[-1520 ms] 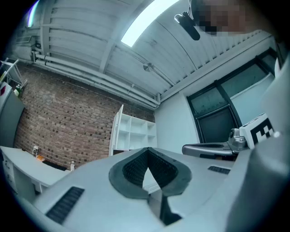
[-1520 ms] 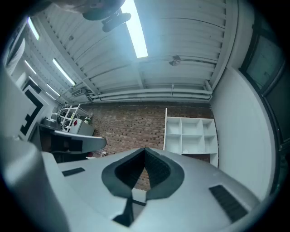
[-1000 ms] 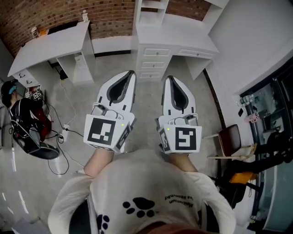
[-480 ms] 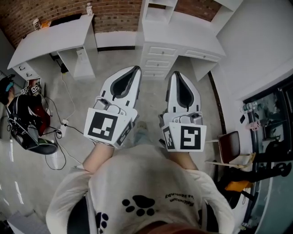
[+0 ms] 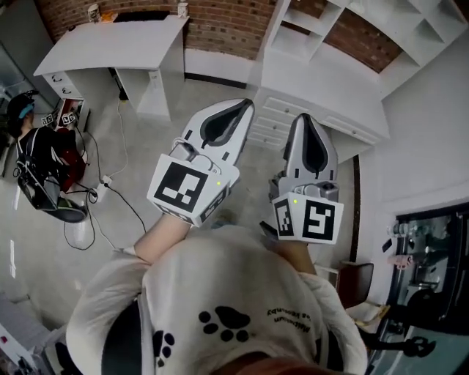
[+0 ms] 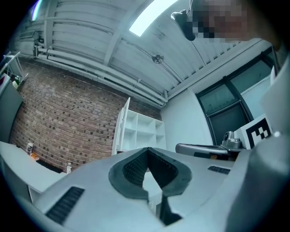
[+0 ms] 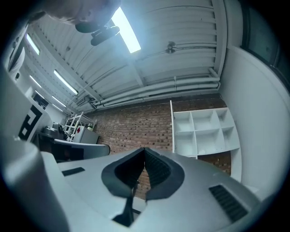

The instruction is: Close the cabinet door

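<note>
**Quick map of what's around you**

Your left gripper [image 5: 242, 105] and right gripper [image 5: 305, 118] sit side by side at 12. Drawer unit [image 5: 330, 91] at 1 o'clock, shelves [image 5: 315, 18] on it, backed by the brick wall [image 5: 220, 33]. Desk [image 5: 110, 44] at 11, same wall. Bag [image 5: 40, 172] on the floor [image 5: 88, 139] at 9, chair [image 5: 357, 282] at 3.

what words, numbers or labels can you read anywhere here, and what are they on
Nothing reads clearly.
On the shirt: one line of print beside the paw print, upside down and too small to read.
On the left cube and right cube: black square patterns, no words.
On the small tags by the black bag: too small.
</note>
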